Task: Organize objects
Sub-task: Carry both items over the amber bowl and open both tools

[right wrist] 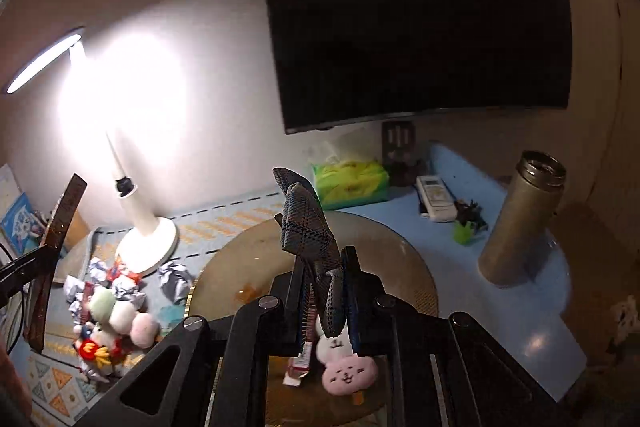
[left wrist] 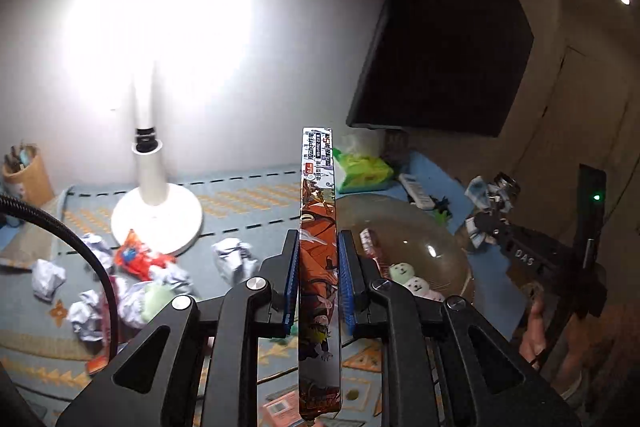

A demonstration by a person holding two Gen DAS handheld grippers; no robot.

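1. Dim room, lit mostly by a white desk lamp [left wrist: 156,203] near the back-left of the table [right wrist: 472,235]; a dark wall screen [right wrist: 416,19] hangs above the back edge.
2. Blue patterned covering on the table; a round glass turntable [right wrist: 400,267] sits mid-table with plush toys [right wrist: 348,371] on it.
3. Left gripper [left wrist: 319,283] pinches a flat printed pen box [left wrist: 319,227] by its thin sides, pads pressed on it; its long axis runs straight out past the fingers, clear of the table.
4. Right gripper [right wrist: 325,301] is clamped on a plaid fabric piece [right wrist: 308,223] that sticks up and forward over the turntable.
5. Crumpled paper balls [left wrist: 234,259] and wrappers lie by the lamp base at the left, nearer the left hand.
6. Tissue pack [right wrist: 352,183], remote [right wrist: 434,197] and steel flask [right wrist: 520,223] line the back-right corner.
7. Both held things likely await a set-down spot.
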